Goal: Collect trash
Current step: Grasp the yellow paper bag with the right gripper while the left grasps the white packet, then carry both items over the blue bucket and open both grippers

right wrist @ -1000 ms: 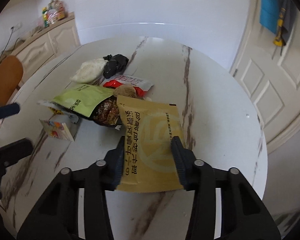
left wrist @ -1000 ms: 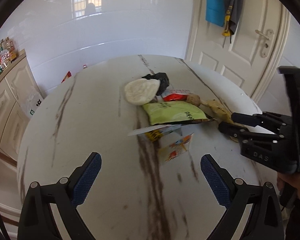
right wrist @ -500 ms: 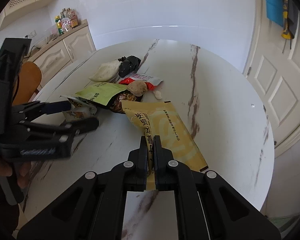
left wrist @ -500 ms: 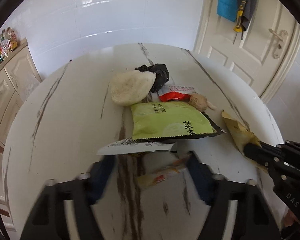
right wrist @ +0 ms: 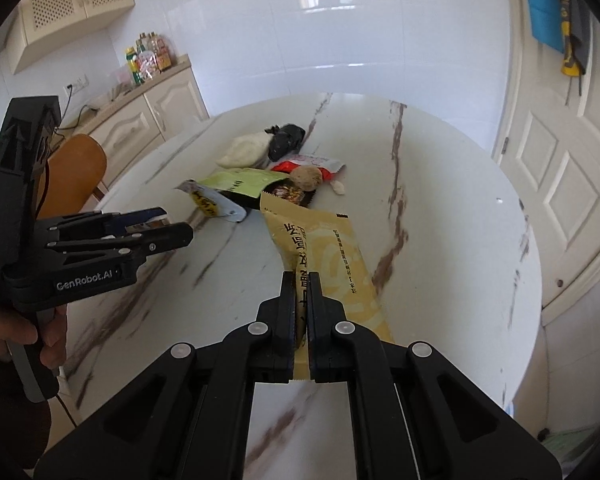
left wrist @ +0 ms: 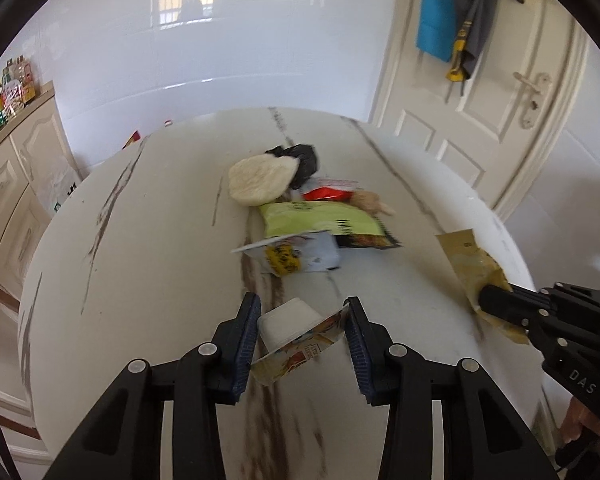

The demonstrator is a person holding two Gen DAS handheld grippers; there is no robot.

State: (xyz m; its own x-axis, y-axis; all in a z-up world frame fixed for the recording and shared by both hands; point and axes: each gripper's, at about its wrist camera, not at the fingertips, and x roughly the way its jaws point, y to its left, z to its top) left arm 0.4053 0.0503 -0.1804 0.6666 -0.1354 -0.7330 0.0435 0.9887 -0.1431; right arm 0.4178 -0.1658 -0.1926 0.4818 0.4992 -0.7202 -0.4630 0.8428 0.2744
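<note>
On the round marble table [left wrist: 140, 280], my left gripper [left wrist: 302, 304] has a small white cup with a peeled printed lid [left wrist: 288, 324] between its blue pads. Its jaws are closing and both pads touch the cup. My right gripper [right wrist: 300, 280] is shut on the near end of a long tan wrapper [right wrist: 332, 264], which trails forward over the table. From the left wrist view that gripper [left wrist: 484, 304] and the tan wrapper [left wrist: 468, 264] are at the right. A pile further back holds a green packet [left wrist: 320, 220], a white bag [left wrist: 260, 180], a black bag [left wrist: 304, 156] and a red-white wrapper [left wrist: 328, 192].
A white-and-yellow packet [left wrist: 296, 256] lies just beyond the cup. A brown lump [right wrist: 306, 178] sits by the red wrapper. A door [left wrist: 500, 120] stands right of the table, cream cabinets [left wrist: 12, 168] left, an orange chair [right wrist: 76, 172] near the left edge. A hand [right wrist: 16, 336] holds the left gripper [right wrist: 178, 224].
The left gripper's jaws went from wide open to closed around the cup. The right gripper shut on the tan wrapper and drew it away from the pile.
</note>
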